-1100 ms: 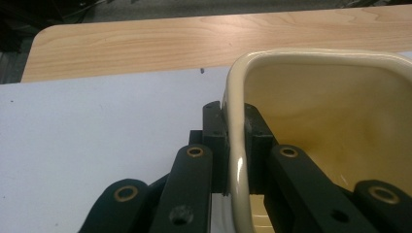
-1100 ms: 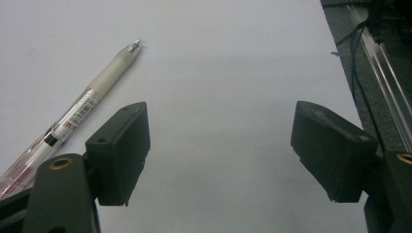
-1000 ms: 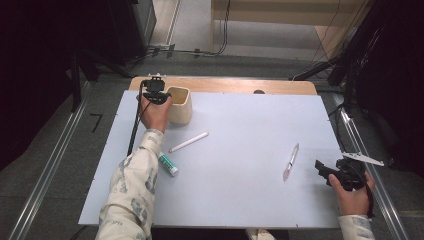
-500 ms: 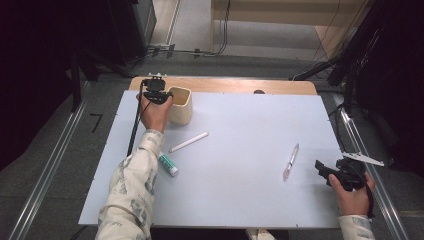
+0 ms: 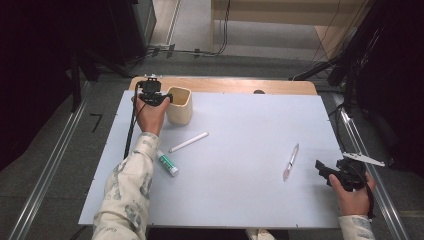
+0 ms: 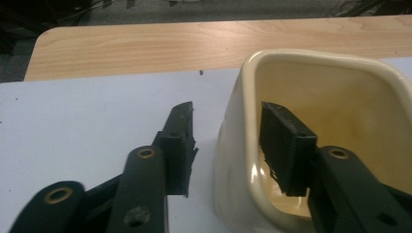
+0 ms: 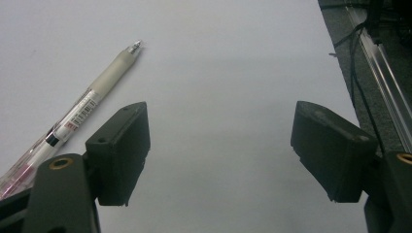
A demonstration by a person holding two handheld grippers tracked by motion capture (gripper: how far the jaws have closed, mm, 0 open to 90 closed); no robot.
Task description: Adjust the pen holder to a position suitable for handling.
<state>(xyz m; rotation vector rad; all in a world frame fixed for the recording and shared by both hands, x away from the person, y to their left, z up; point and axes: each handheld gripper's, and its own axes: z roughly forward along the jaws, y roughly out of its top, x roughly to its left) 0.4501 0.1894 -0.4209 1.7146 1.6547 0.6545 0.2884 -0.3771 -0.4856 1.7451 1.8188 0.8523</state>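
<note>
Cream cup (image 5: 179,105) stands upright on the white worktop (image 5: 240,150), toward its 11 o'clock corner, just in front of the bare wooden strip (image 5: 225,85) along the far edge. In the left gripper view the cup (image 6: 311,136) is empty inside, with a yellowish inner wall.

Left tool (image 5: 159,98) sits at the cup's 9 o'clock side, straddling the near wall: one jaw is inside the cup, the other outside over the worktop. The left tool (image 6: 226,141) has its jaws apart; they have just been opening, with the cup wall between them. A gap shows on each side of the wall, so the pads do not press on it.

White marker (image 5: 188,142) lies flat at 5 o'clock from the cup, near it. Green-and-white tube (image 5: 167,163) lies just beyond, beside the person's patterned sleeve (image 5: 125,195).

Pink pen (image 5: 290,162) lies well apart, toward 4 o'clock of the worktop. Right tool (image 5: 325,172) rests at 3 o'clock of the pen. In the right gripper view its jaws stand wide apart with nothing between them, and the pen (image 7: 73,119) lies at 10 o'clock of the right tool (image 7: 218,150).
</note>
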